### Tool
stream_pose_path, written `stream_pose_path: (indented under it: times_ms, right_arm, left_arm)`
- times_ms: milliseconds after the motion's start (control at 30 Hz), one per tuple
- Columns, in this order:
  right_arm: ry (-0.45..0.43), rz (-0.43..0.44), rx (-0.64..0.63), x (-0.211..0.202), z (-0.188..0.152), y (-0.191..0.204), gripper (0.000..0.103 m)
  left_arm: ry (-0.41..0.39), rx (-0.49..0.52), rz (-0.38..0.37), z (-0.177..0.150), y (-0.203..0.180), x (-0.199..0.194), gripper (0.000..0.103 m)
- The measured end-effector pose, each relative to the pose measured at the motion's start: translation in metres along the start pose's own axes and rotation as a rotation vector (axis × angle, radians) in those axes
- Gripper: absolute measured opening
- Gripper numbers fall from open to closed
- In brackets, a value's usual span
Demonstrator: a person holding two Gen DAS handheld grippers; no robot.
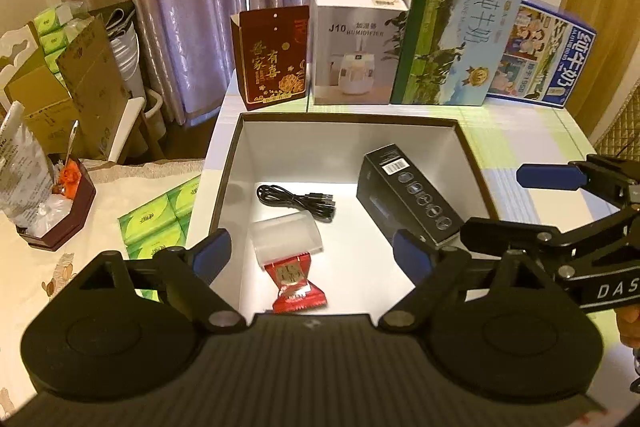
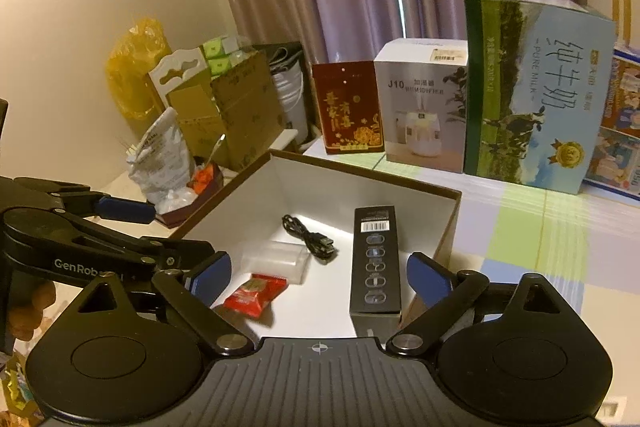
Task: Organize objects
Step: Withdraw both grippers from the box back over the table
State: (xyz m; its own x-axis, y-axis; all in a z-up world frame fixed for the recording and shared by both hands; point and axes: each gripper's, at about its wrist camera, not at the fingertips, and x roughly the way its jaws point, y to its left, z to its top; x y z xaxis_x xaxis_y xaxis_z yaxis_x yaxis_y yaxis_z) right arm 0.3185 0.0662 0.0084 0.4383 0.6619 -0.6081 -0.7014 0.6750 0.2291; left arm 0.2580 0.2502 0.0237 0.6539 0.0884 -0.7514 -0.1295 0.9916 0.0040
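Jaws of our left gripper (image 1: 310, 253) and right gripper (image 2: 320, 273) gape wide, empty; below them, we risk snagging the white-lined cardboard box's (image 1: 348, 119) wall.

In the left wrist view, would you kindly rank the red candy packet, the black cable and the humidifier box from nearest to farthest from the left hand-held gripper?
1. Red candy packet: in the open box, just ahead of the left hand-held gripper.
2. Black cable: farther back on the box floor.
3. Humidifier box: upright behind the open box, in the back row.
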Motion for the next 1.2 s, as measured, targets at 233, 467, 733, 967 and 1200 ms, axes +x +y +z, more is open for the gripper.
stream_pose_path:
  times_ms: [233,467,733,967,1200]
  right_arm:
    - [-0.006,-0.006,0.025,-0.03,-0.016,0.008,0.098]
    - [-0.004,-0.016,0.054,-0.059,-0.034,0.011,0.101]
    - [0.003,-0.015,0.084,-0.086,-0.056,0.015,0.101]
    - [0.004,-0.013,0.103,-0.108,-0.073,0.018,0.101]
    - [0.016,-0.004,0.102,-0.128,-0.086,0.022,0.101]
  left_arm:
    - [-0.014,-0.019,-0.001,-0.02,-0.009,-0.033,0.087]
    - [-0.001,-0.05,-0.015,-0.046,-0.018,-0.059,0.088]
    - [0.019,-0.07,-0.021,-0.069,-0.03,-0.081,0.088]
    - [0.04,-0.077,-0.025,-0.089,-0.044,-0.094,0.088]
    - [0.049,-0.082,-0.016,-0.105,-0.057,-0.106,0.088]
